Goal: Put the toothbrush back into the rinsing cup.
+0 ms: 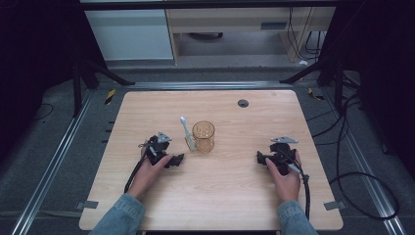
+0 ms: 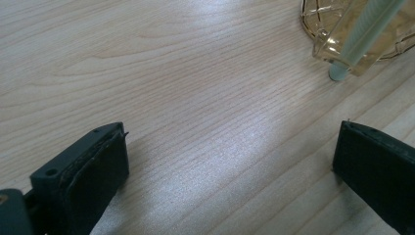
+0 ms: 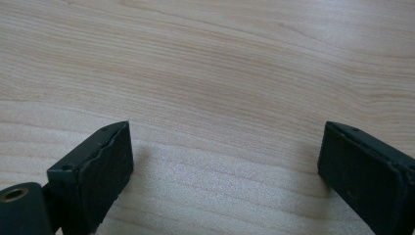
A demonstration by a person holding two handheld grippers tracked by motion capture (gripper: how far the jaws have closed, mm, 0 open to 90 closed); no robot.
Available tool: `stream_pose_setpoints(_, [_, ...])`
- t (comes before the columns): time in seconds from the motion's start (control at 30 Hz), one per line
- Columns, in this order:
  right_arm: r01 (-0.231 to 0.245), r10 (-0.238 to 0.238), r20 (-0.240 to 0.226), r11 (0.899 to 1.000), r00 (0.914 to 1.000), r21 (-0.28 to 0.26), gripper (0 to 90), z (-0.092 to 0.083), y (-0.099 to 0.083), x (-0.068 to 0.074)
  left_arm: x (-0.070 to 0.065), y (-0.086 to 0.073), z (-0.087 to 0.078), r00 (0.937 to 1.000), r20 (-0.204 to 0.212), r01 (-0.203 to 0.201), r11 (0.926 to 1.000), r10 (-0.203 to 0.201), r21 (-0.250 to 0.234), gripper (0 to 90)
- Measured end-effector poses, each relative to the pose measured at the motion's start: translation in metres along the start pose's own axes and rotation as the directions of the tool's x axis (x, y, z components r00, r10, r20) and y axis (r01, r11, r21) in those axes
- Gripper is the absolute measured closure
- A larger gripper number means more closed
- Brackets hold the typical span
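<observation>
An amber, see-through cup (image 1: pixel 203 136) stands upright near the middle of the wooden table (image 1: pixel 220 196). A pale toothbrush (image 1: pixel 186 132) rests against its left side, handle end on the wood. In the left gripper view the cup (image 2: pixel 337 36) and the toothbrush handle (image 2: pixel 364 29) sit at the top right, ahead of the jaws. My left gripper (image 1: pixel 172 155) (image 2: pixel 231 129) is open just left of the cup, low over the table, holding nothing. My right gripper (image 1: pixel 262 155) (image 3: pixel 226 127) is open over bare wood to the right of the cup, also holding nothing.
A small dark round grommet (image 1: pixel 243 103) is set into the table near its far edge. Cables (image 1: pixel 307 196) trail from the right gripper off the front right. Dark frame legs (image 1: pixel 337 83) stand beyond the table's far corners.
</observation>
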State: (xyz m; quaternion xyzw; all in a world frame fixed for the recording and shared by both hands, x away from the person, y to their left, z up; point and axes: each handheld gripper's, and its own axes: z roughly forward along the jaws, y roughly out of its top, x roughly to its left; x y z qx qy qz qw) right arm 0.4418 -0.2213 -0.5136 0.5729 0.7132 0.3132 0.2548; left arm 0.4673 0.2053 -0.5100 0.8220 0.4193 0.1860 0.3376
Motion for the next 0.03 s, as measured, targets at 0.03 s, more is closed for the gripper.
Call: stream_pose_setpoints(0.03, [-0.011,0.011,0.009,1.000,0.9999,0.000,6.7,-0.0005,-0.0003,0.0015,0.0000,0.0000,0.0000,1.0000,0.000,0.000,1.0000,0.000,0.000,0.0])
